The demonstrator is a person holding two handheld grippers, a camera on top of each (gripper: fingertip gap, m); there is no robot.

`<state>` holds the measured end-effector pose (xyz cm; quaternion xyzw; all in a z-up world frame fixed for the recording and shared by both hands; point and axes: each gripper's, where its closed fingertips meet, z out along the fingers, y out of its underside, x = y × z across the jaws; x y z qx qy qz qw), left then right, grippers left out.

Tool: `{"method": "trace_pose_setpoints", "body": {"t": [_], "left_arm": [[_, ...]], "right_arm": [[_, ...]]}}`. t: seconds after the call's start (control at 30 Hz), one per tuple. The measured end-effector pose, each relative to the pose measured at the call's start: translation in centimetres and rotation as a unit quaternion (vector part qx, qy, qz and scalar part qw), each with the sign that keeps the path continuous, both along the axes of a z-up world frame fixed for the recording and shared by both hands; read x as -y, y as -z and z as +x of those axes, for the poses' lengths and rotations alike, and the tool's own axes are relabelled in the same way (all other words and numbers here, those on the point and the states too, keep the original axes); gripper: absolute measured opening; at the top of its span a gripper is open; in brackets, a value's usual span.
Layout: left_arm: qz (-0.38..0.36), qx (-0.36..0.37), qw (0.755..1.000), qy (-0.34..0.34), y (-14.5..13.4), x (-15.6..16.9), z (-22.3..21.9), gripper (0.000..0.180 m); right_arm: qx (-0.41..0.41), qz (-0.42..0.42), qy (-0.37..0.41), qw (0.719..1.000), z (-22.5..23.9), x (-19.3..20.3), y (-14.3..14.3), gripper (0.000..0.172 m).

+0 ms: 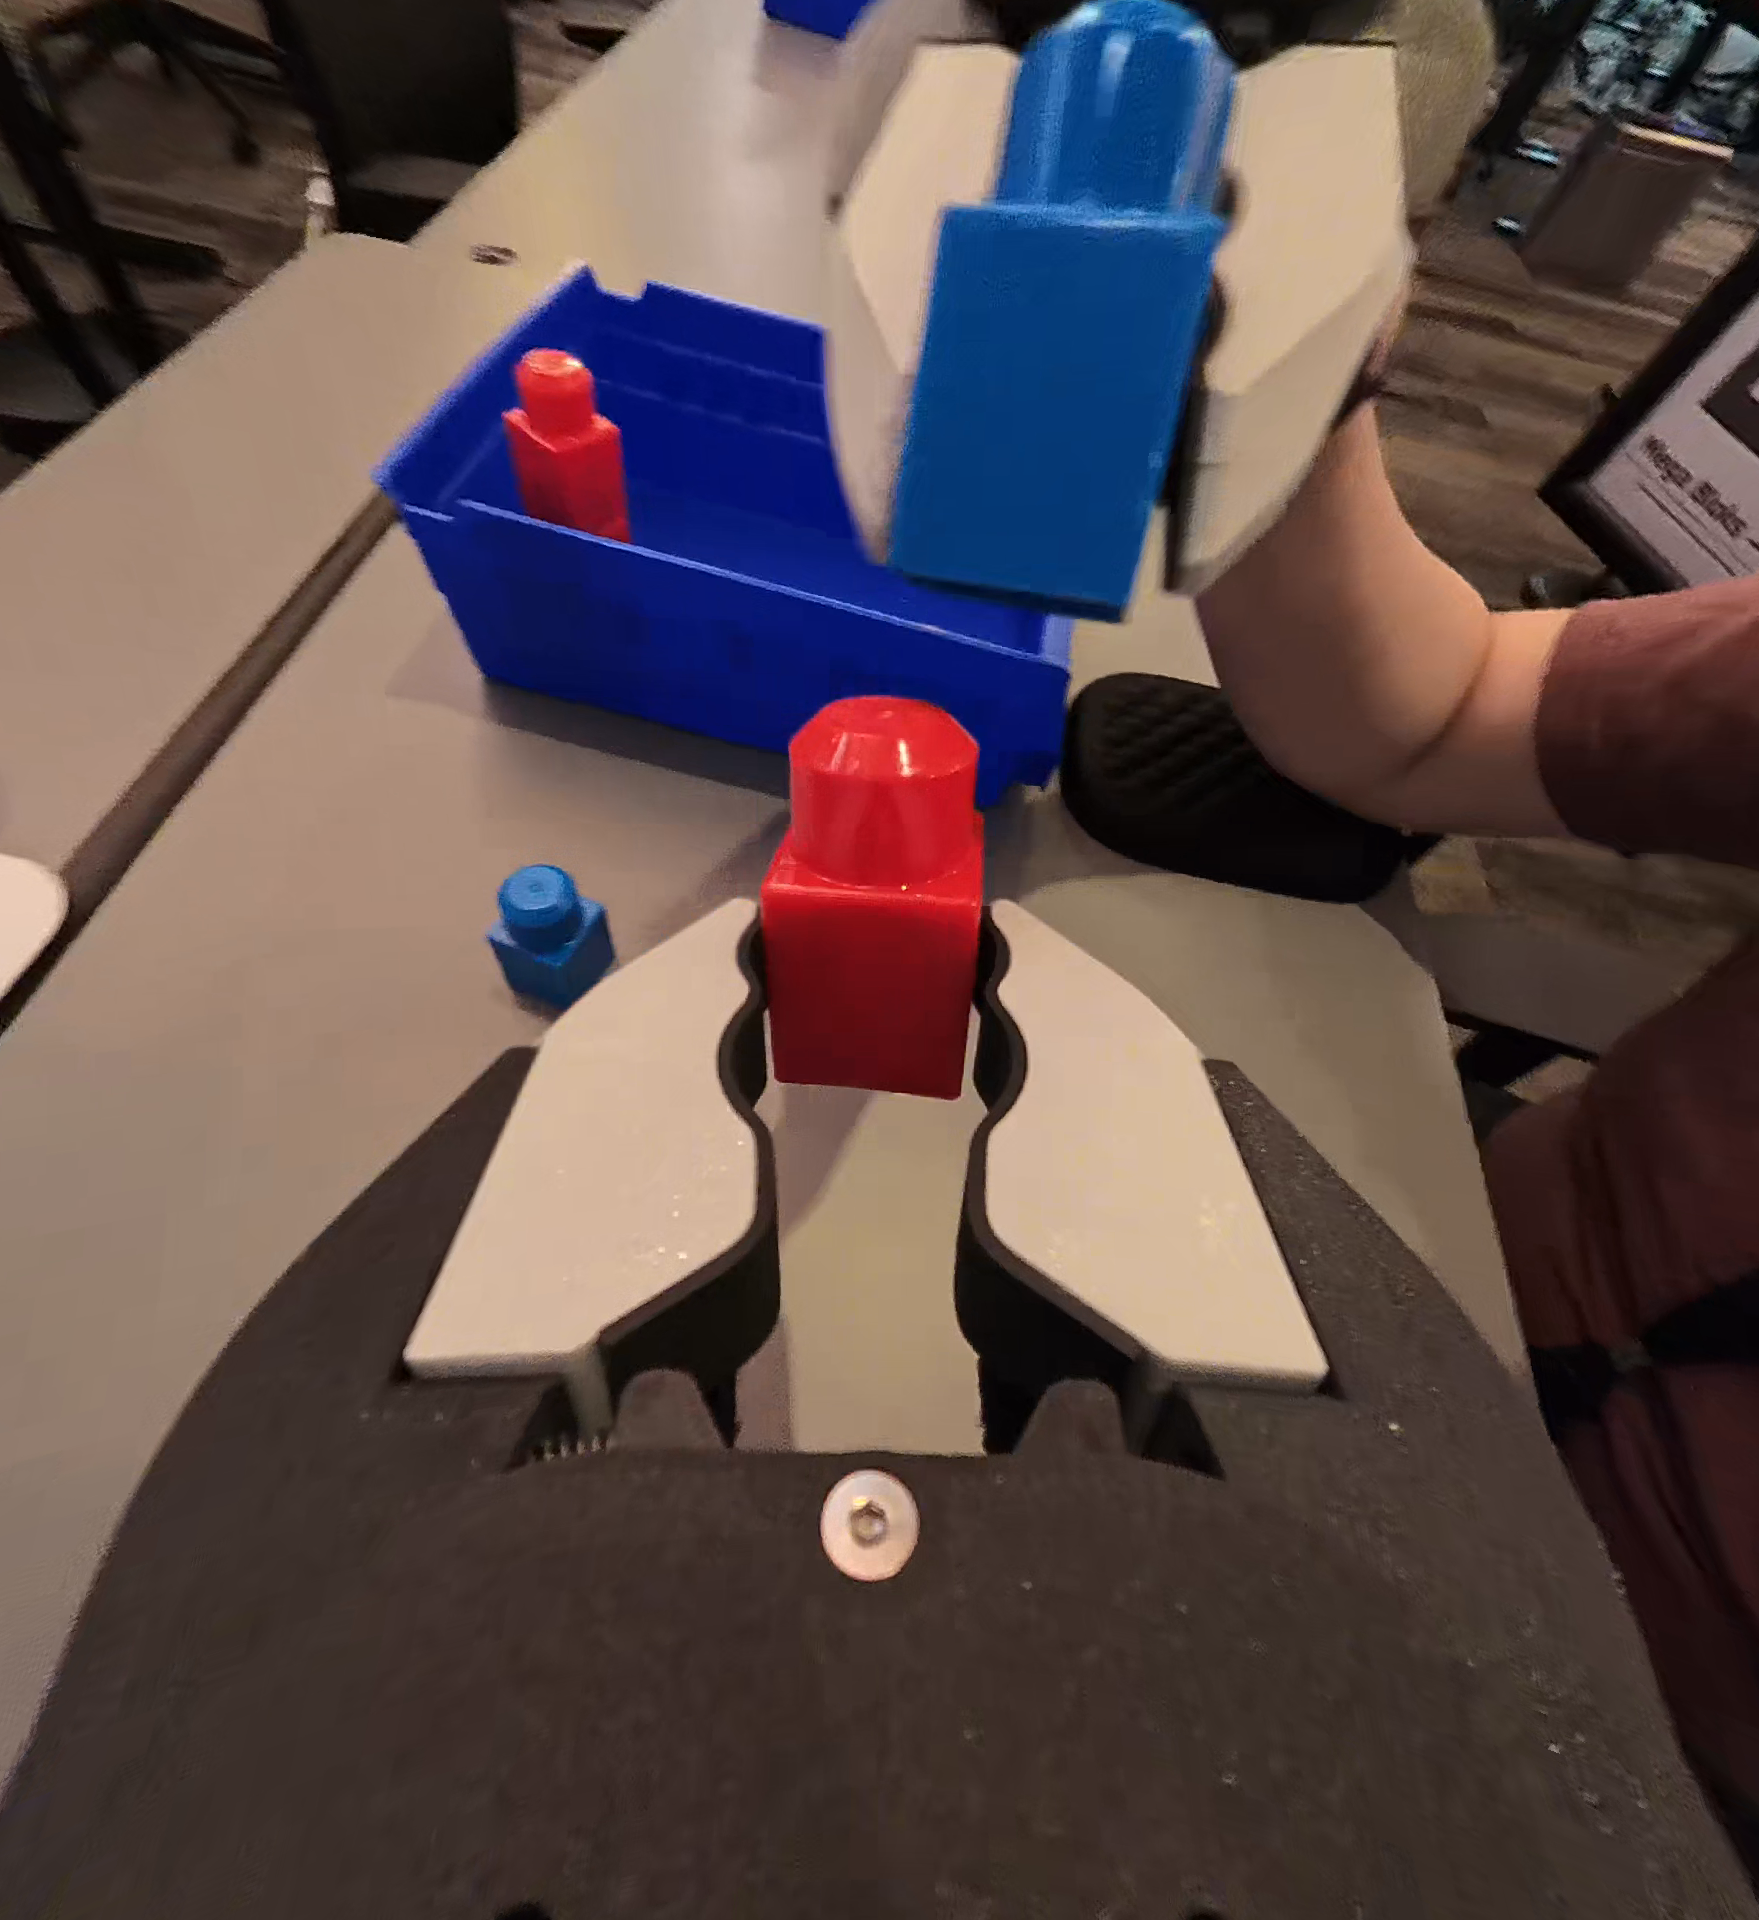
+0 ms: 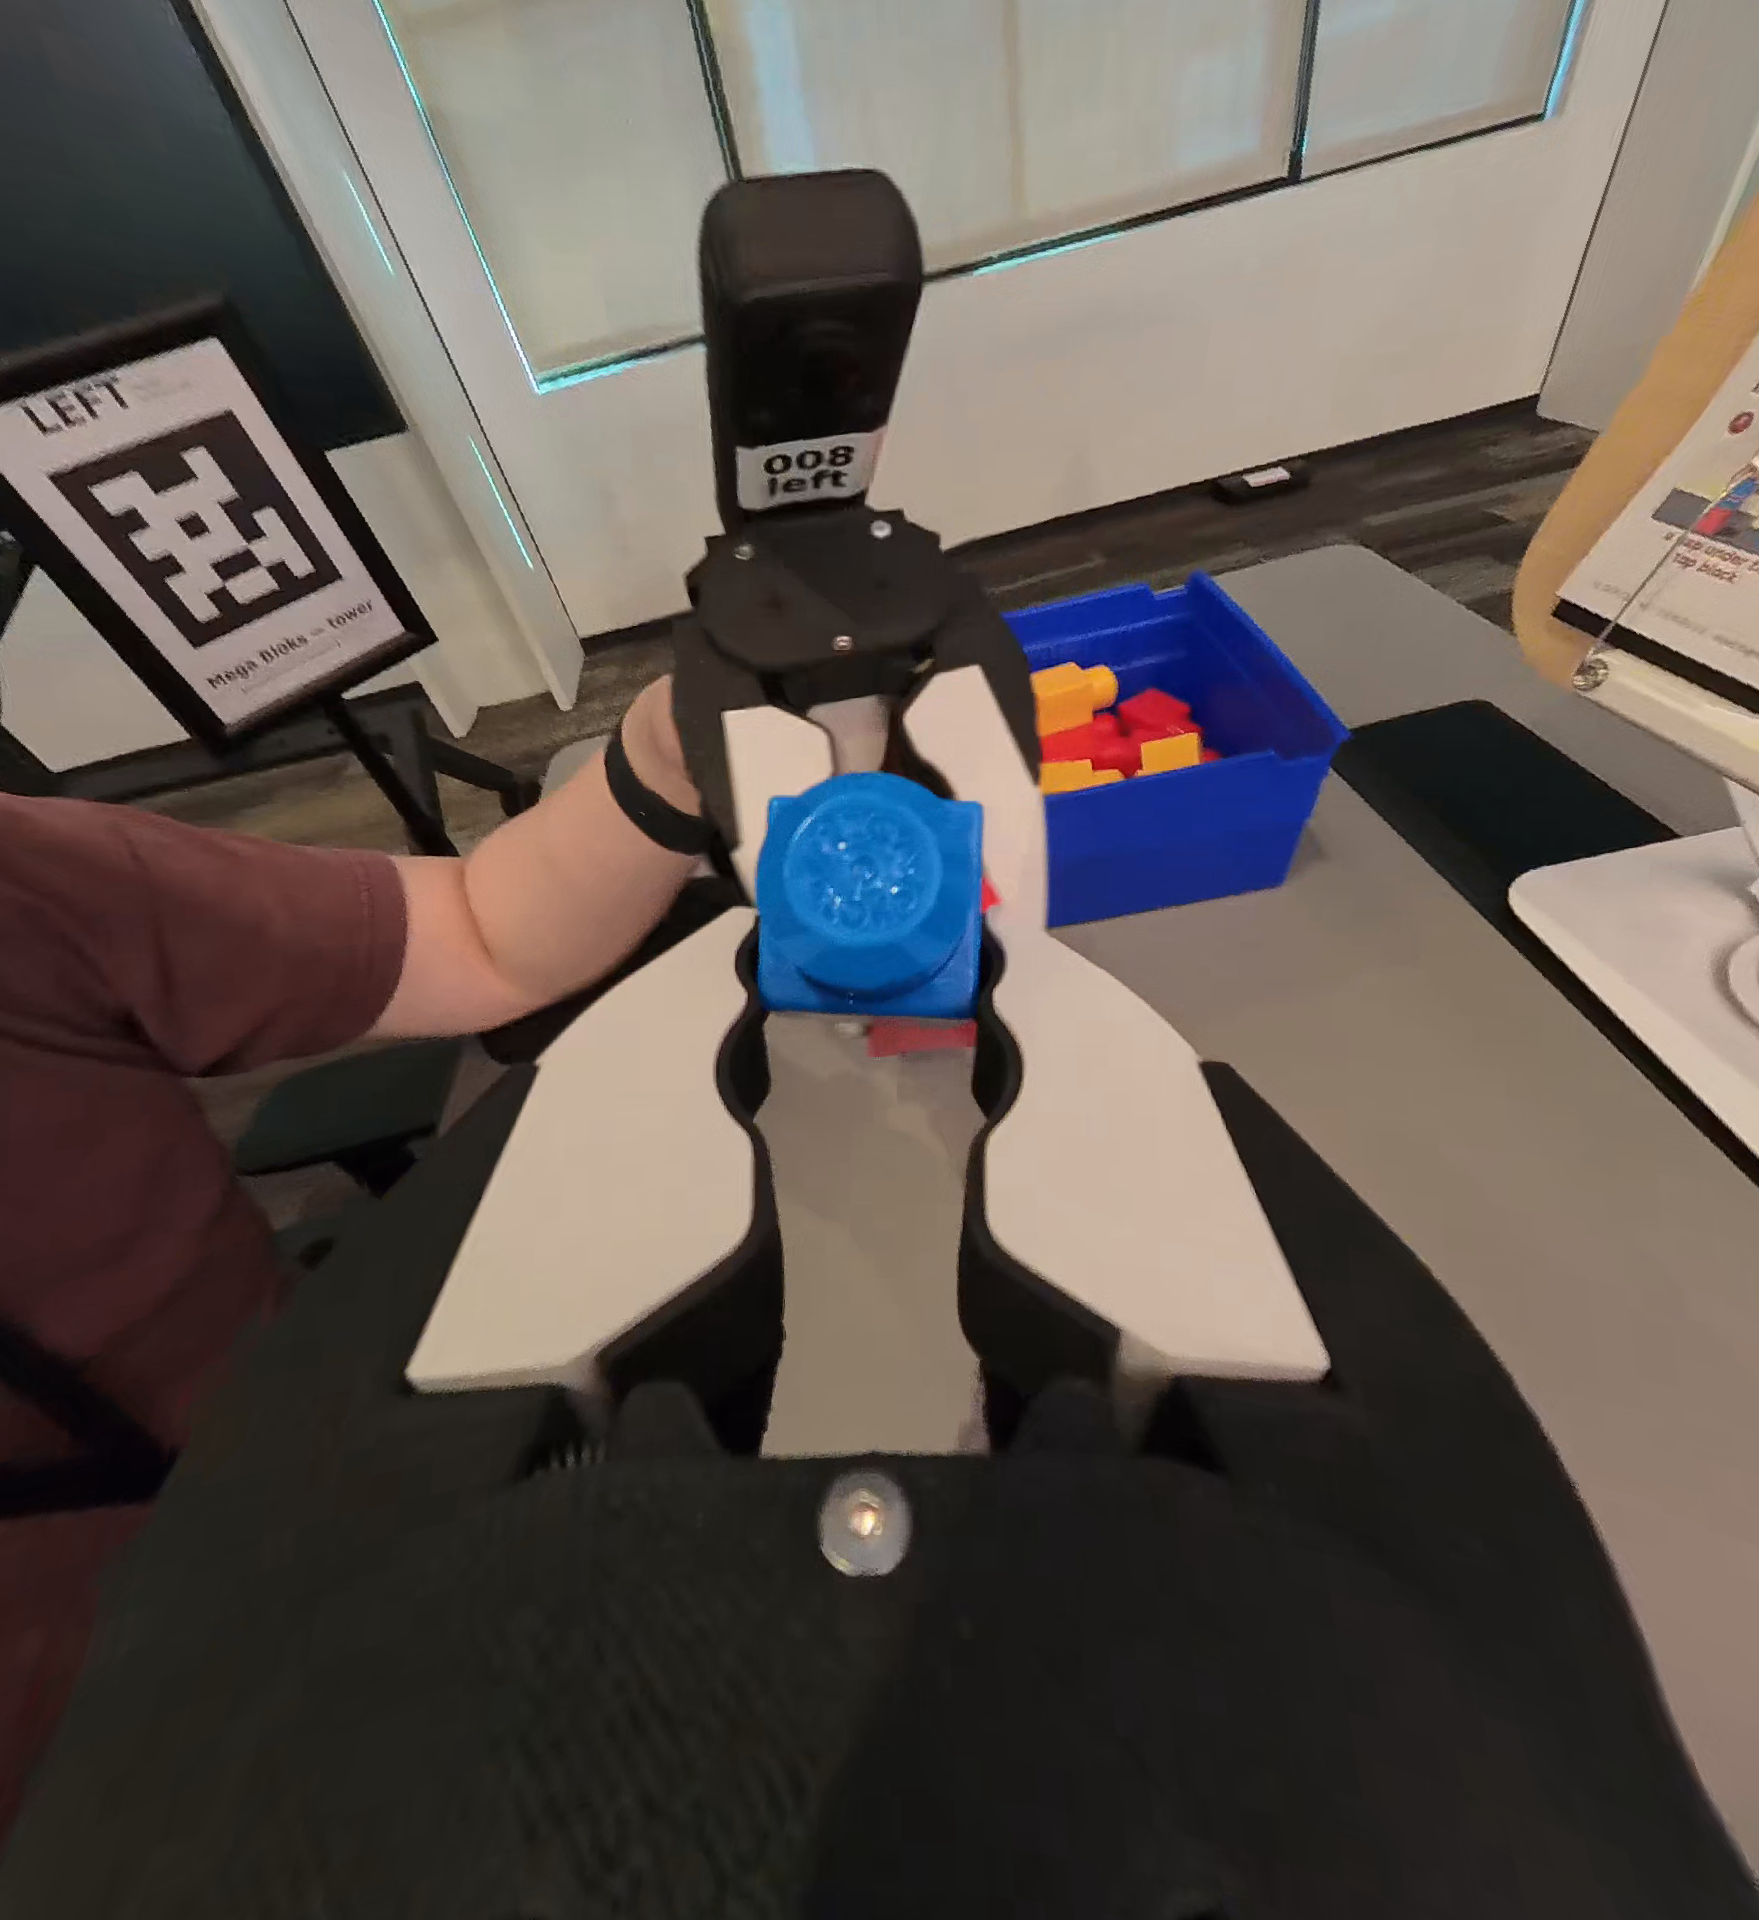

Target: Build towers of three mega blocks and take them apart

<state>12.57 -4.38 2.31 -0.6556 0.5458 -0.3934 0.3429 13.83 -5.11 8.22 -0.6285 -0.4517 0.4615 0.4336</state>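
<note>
**A:** Watching from the left wrist side first: left gripper (image 1: 873, 987) is clamped on a red block (image 1: 870, 977), pads pressing its flat sides, stud up, held just off the grey table (image 1: 262, 935); looks like light, stiff, slick plastic, so I'd say squeezing the flat walls is the right hold. Loose small blue block (image 1: 550, 935) sits just beside it; another red one stands in the blue bin (image 1: 750, 623).

**B:** Right wrist side agrees; right gripper (image 2: 870, 966) pinches a blue block (image 2: 870, 914) by its sides, stud facing the camera, hovering above the red one; forearm (image 2: 542, 914) is reaching across, level.
</note>
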Motion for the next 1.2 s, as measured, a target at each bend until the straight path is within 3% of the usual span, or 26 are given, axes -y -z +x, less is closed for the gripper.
{"method": "trace_pose_setpoints", "body": {"t": [0.23, 0.33, 0.5, 0.57, 0.7, 0.8, 0.9, 1.2], "left_arm": [[-0.048, -0.027, 0.996, 0.066, 1.0, 3.2, 1.3, 0.037], [-0.035, -0.071, 0.994, 0.071, 2.2, 3.5, 1.0, 0.036], [-0.052, -0.098, 0.991, 0.068, 3.1, 3.6, 1.0, 0.036], [-0.062, -0.090, 0.992, 0.067, 3.0, 3.6, 1.2, 0.036], [-0.105, 0.032, 0.993, 0.046, -0.6, 2.6, 1.9, 0.037], [-0.093, 0.068, 0.993, 0.020, -1.6, 1.6, 1.9, 0.037], [-0.090, 0.082, 0.992, 0.015, -1.9, 1.4, 2.1, 0.036], [-0.094, 0.035, 0.994, 0.038, -0.4, 2.2, 2.0, 0.036]], "right_arm": [[0.074, -0.021, -0.075, 0.994, -0.9, 1.6, 3.3, 0.037], [0.112, -0.058, -0.091, 0.988, -0.9, 2.2, 4.9, 0.037], [0.110, -0.100, -0.101, 0.984, -1.1, 2.1, 5.6, 0.037], [0.098, -0.103, -0.097, 0.985, -1.1, 1.9, 5.3, 0.037], [-0.065, -0.088, -0.053, 0.993, -1.8, 0.0, 0.7, 0.037], [-0.127, -0.072, -0.010, 0.989, -2.1, -1.1, -0.6, 0.037], [-0.142, -0.061, 0.011, 0.988, -2.2, -1.4, -0.9, 0.037], [-0.036, -0.054, -0.032, 0.997, -1.9, -0.4, 1.3, 0.037]]}}
